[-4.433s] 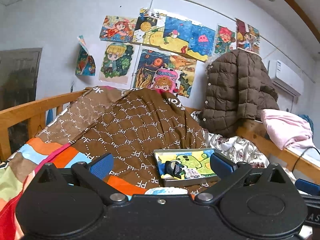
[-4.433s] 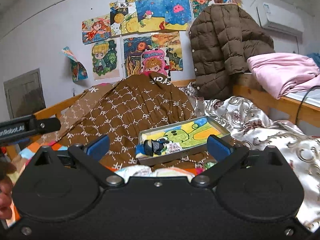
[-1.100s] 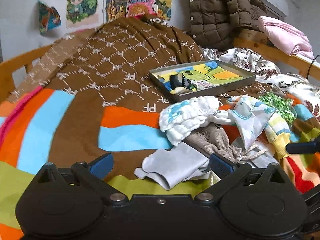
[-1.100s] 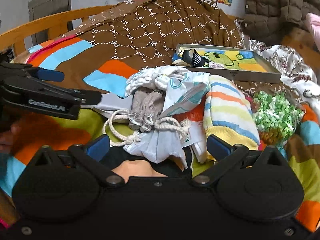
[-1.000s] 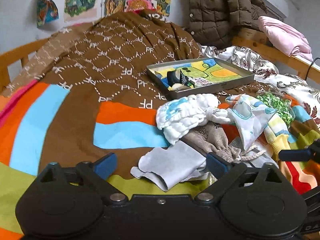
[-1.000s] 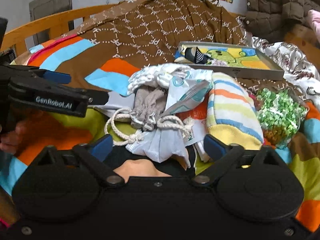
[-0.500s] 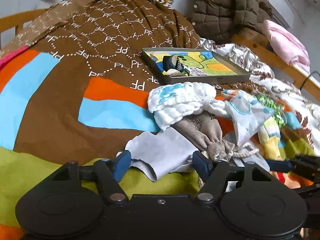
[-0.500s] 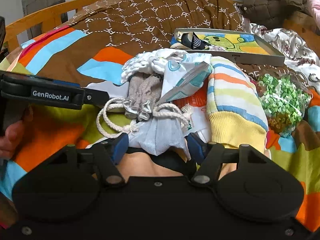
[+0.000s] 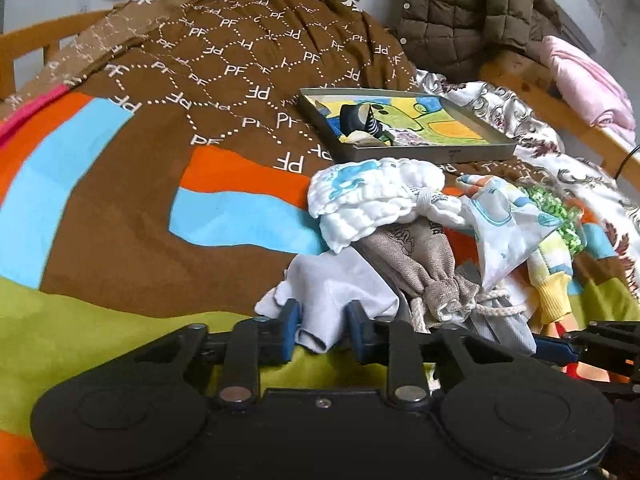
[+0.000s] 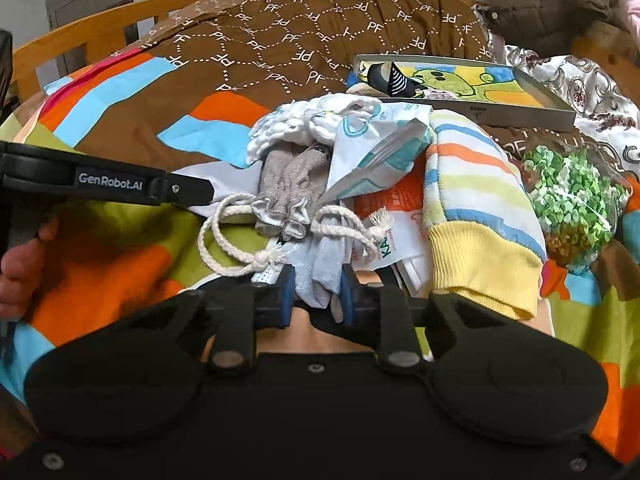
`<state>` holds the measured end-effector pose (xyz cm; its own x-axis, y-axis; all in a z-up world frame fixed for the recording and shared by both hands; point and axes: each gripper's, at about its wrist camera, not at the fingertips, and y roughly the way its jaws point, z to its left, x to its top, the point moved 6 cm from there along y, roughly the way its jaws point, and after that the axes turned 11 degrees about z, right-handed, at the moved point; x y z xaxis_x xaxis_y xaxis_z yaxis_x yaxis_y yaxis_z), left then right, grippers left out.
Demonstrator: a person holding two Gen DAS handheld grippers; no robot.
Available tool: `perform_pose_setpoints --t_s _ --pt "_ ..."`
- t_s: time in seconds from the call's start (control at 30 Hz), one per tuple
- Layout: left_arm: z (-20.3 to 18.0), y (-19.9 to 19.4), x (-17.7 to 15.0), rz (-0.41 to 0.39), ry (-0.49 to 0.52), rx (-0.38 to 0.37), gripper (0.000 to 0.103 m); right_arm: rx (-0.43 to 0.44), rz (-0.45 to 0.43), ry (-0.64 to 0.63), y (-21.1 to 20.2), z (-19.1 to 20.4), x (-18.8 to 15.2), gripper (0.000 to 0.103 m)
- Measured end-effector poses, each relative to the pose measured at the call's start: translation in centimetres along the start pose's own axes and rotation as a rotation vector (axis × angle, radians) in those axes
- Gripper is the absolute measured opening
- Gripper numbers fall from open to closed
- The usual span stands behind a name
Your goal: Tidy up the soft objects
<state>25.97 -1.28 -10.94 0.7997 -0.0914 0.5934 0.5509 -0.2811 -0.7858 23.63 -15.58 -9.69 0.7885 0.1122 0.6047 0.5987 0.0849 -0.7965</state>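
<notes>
A pile of soft things lies on the bedspread: a white-and-blue quilted cloth (image 9: pixel 372 200), a beige drawstring pouch (image 9: pixel 420 264), a patterned white bag (image 9: pixel 508 228), a striped knit item (image 10: pixel 476 200) and a bag of green bits (image 10: pixel 576 192). My left gripper (image 9: pixel 322 330) is shut on the near edge of a pale grey cloth (image 9: pixel 336 288). My right gripper (image 10: pixel 318 294) is shut on a light grey mesh cloth (image 10: pixel 320 268) at the pile's near end. The left gripper also shows in the right wrist view (image 10: pixel 188 192).
A metal tray (image 9: pixel 472 152) with a cartoon lining holds a dark striped sock (image 9: pixel 360 120) behind the pile. A brown PF-patterned quilt (image 9: pixel 248 60) rises behind it. A wooden bed rail (image 10: pixel 92 32) runs at the left. A brown puffer jacket (image 9: pixel 460 12) hangs at the right.
Both grippers have dropped toward the pile and closed: the left onto the pale grey cloth, the right onto the light grey mesh cloth.
</notes>
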Motion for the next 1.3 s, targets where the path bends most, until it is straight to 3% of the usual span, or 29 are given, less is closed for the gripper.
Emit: perform_pose_setpoints --t_s 0.03,0.33,0.43,0.53,0.8,1.03,1.3 --pt "-0.1 -0.2 0.1 -0.004 0.004 0.006 0.018 -0.005 0.004 -0.005 0.0 0.1 0.0 0.013" --pt "-1.8 -2.3 0.2 -0.011 0.031 0.067 0.005 -0.048 0.002 -0.026 -1.6 0.5 -0.6 0.007" --pt "-2.6 -3.4 0.0 -0.014 0.025 0.054 0.003 -0.082 -0.022 -0.053 -3.0 1.0 -1.3 0.005" --pt "-3.4 -4.5 -0.3 0.0 0.001 -0.01 0.002 -0.127 -0.077 -0.089 -4.5 1.4 -1.6 0.004" --pt "-4.9 -8.0 -1.2 -0.028 -0.009 -0.049 0.002 -0.196 -0.218 -0.105 -8.5 1.8 -2.1 0.004" --pt "-5.7 -11.5 -1.2 -0.107 -0.015 -0.085 0.002 -0.235 -0.383 -0.1 -12.4 1.5 -2.5 0.004" --pt "-7.0 -14.2 -1.1 -0.164 0.008 -0.094 0.002 -0.245 -0.497 -0.104 -14.3 1.1 -3.0 0.004"
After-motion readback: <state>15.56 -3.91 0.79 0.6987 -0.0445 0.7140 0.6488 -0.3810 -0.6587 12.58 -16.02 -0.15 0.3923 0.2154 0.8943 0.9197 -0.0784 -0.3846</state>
